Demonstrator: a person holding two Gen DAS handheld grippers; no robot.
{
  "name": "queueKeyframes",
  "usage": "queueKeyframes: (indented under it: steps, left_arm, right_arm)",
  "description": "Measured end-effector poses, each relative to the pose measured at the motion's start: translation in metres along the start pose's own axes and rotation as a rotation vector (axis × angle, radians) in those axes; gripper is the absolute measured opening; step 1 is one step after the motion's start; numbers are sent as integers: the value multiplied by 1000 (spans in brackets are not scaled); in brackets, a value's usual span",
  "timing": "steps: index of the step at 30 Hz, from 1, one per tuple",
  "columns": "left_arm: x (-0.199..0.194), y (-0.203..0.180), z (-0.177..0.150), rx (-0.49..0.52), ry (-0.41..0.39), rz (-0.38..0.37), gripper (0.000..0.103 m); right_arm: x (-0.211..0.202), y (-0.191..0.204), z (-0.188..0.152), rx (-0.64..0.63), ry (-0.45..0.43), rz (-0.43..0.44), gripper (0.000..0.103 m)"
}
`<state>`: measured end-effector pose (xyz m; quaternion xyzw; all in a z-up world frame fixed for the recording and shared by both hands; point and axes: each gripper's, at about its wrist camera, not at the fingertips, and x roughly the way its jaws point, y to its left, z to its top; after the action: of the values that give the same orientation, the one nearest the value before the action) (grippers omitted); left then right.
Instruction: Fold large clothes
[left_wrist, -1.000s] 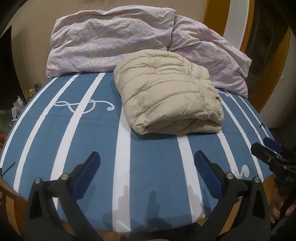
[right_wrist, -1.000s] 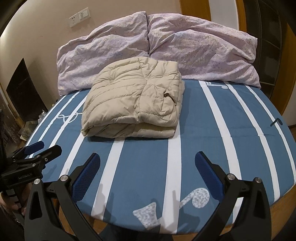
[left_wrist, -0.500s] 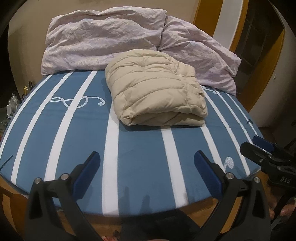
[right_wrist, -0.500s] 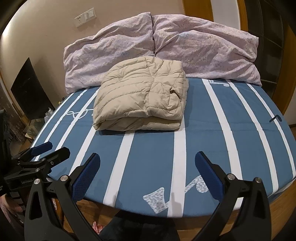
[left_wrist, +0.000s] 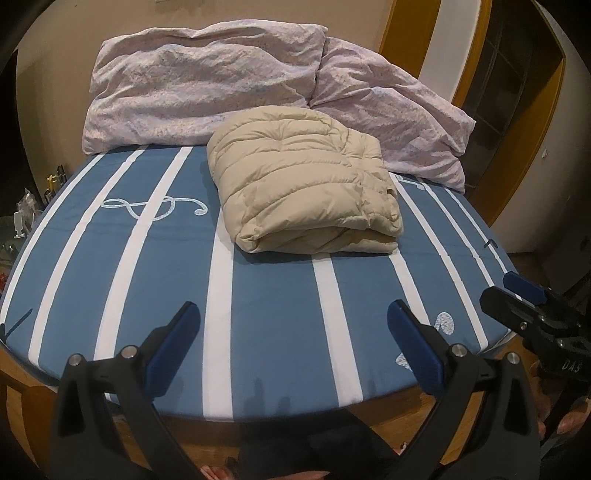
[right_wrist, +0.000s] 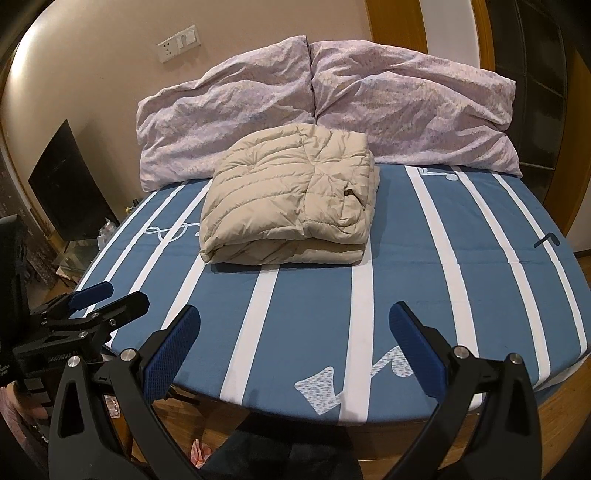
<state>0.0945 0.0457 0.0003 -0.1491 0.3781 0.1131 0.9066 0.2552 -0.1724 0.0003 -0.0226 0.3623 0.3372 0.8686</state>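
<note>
Blue striped bed (left_wrist: 280, 295) carries the folded jacket (left_wrist: 306, 188); both grippers (left_wrist: 291, 343) (right_wrist: 295, 343) hang wide open, empty, so leave it undisturbed.

A home bedroom: striped bed (right_wrist: 480, 258), 2 pillows (right_wrist: 406, 110), wall socket (right_wrist: 179, 43).

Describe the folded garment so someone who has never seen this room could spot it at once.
On the blue sheet with white stripes covering the bed, look toward the head end, just in front of two wrinkled lilac pillows. There lies the puffer jacket, the only beige, quilted thing, folded into a thick rectangular bundle.
</note>
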Motion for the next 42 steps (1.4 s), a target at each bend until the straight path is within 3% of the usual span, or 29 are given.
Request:
queueKeyframes:
  steps: [42]
  left_arm:
    - [-5, -10, 8, 5, 3, -13, 101]
  right_arm:
    - [-1, 5, 0, 10, 8, 18, 102]
